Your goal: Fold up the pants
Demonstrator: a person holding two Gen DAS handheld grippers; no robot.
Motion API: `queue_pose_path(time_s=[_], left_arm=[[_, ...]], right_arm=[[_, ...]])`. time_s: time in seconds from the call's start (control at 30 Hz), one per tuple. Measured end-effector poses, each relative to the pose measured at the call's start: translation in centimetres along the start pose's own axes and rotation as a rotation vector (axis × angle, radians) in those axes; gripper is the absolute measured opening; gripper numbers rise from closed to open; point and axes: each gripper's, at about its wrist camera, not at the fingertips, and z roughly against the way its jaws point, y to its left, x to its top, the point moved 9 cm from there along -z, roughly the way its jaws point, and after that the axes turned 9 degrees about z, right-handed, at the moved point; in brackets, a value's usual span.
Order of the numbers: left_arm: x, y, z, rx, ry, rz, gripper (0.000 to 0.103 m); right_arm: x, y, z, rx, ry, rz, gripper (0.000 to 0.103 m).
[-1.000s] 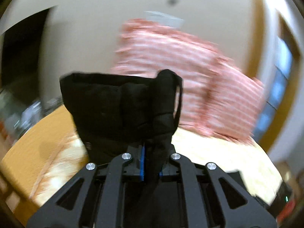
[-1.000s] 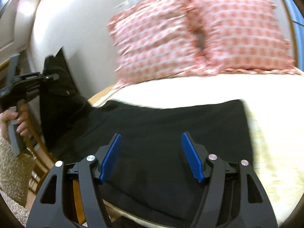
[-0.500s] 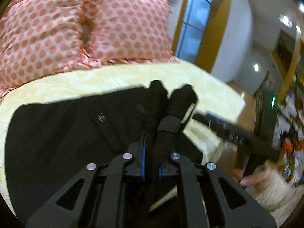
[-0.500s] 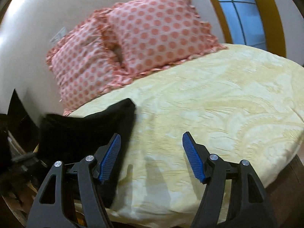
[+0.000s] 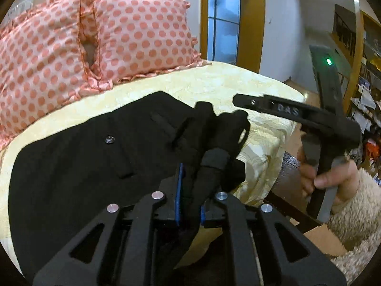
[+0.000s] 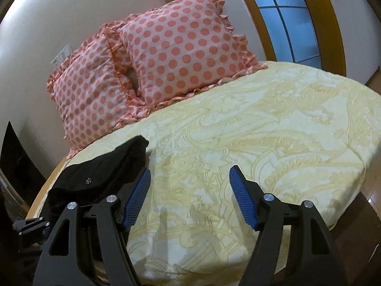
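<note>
Folding is under way: a bunched end of the black pants (image 5: 90,157) is clamped tight in the left tool (image 5: 190,197), while the rest is spread on the bed (image 6: 262,143) below the pillows (image 6: 166,54). The right tool (image 6: 190,195) is held wide apart, empty, beside the pants. Next, the held end probably needs laying flat.

1. You have one pair of black pants (image 5: 78,166) on the bed.
2. You have two polka-dot pillows: one on the left (image 6: 88,100), one on the right (image 6: 185,47).
3. You have one bed (image 6: 273,131) under a yellow patterned cover.
4. You hold two grippers: the left gripper (image 5: 189,199) and the right gripper (image 6: 189,197).
5. You can see one window (image 6: 285,16) behind the bed.
</note>
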Motion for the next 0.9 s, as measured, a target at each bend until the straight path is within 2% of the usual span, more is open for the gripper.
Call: queue_pose_path(time_s=[0.13, 0.17, 0.2, 0.23, 0.27, 0.33, 0.37, 0.43, 0.5, 0.57, 0.63, 0.67, 0.7, 0.73, 0.8, 0.87, 0.9], left_arm=[[-0.6, -0.1, 0.6, -0.038, 0.004, -0.019, 0.019], [-0.5, -0.2, 0.8, -0.039, 0.001, -0.035, 0.032], [-0.5, -0.5, 1.8, -0.071, 0.006, -0.053, 0.041], [-0.5, -0.7, 2.7, -0.099, -0.001, -0.051, 0.063], [-0.3, -0.8, 4.3, -0.125, -0.031, -0.034, 0.080], [0.9, 1.0, 7.5, -0.132, -0.138, 0.030, 0.092], [1.5, 2.4, 8.5, -0.106, -0.180, 0.067, 0.094], [2.2, 6.5, 9.3, 0.031, -0.235, 0.154, 0.096], [1.5, 10.4, 8.5, 0.181, -0.203, 0.231, 0.096], [0.3, 12.8, 7.4, 0.247, -0.155, 0.288, 0.096], [-1.4, 14.3, 6.1, 0.266, -0.098, 0.342, 0.096], [-2.2, 14.8, 5.4, 0.270, -0.067, 0.362, 0.096], [-3.5, 15.4, 4.5, 0.264, -0.023, 0.392, 0.096], [-4.3, 15.6, 4.2, 0.247, -0.016, 0.403, 0.096], [-4.5, 15.3, 4.4, 0.261, -0.063, 0.354, 0.096], [-4.8, 15.0, 4.6, 0.269, -0.079, 0.334, 0.097], [-4.8, 15.0, 4.6, 0.264, -0.087, 0.334, 0.097]], right_arm=[[1.9, 2.5, 0.2, 0.065, -0.032, 0.049, 0.070], [2.5, 3.4, 0.3, 0.097, -0.042, 0.067, 0.070], [3.2, 4.9, 0.6, 0.149, -0.054, 0.088, 0.070], [3.7, 6.0, 0.9, 0.193, -0.061, 0.101, 0.071], [4.1, 7.5, 1.1, 0.262, -0.064, 0.112, 0.073], [4.2, 9.6, 1.2, 0.361, -0.053, 0.119, 0.075], [3.9, 10.9, 1.1, 0.417, -0.033, 0.128, 0.075], [3.3, 12.5, 0.7, 0.453, -0.007, 0.151, 0.075], [2.1, 13.8, 0.1, 0.449, 0.027, 0.200, 0.075], [0.7, 14.4, -0.6, 0.442, 0.070, 0.239, 0.075], [-1.8, 14.1, -2.2, 0.388, 0.175, 0.292, 0.074], [-3.8, 13.4, -3.4, 0.336, 0.264, 0.323, 0.073], [-4.0, 13.2, -3.3, 0.321, 0.245, 0.347, 0.073], [-4.1, 13.2, -3.0, 0.319, 0.250, 0.363, 0.072], [-3.6, 13.1, -2.7, 0.333, 0.277, 0.350, 0.072], [-1.7, 12.3, -2.6, 0.395, 0.271, 0.235, 0.072], [-0.6, 11.5, -3.0, 0.398, 0.259, 0.175, 0.072]])
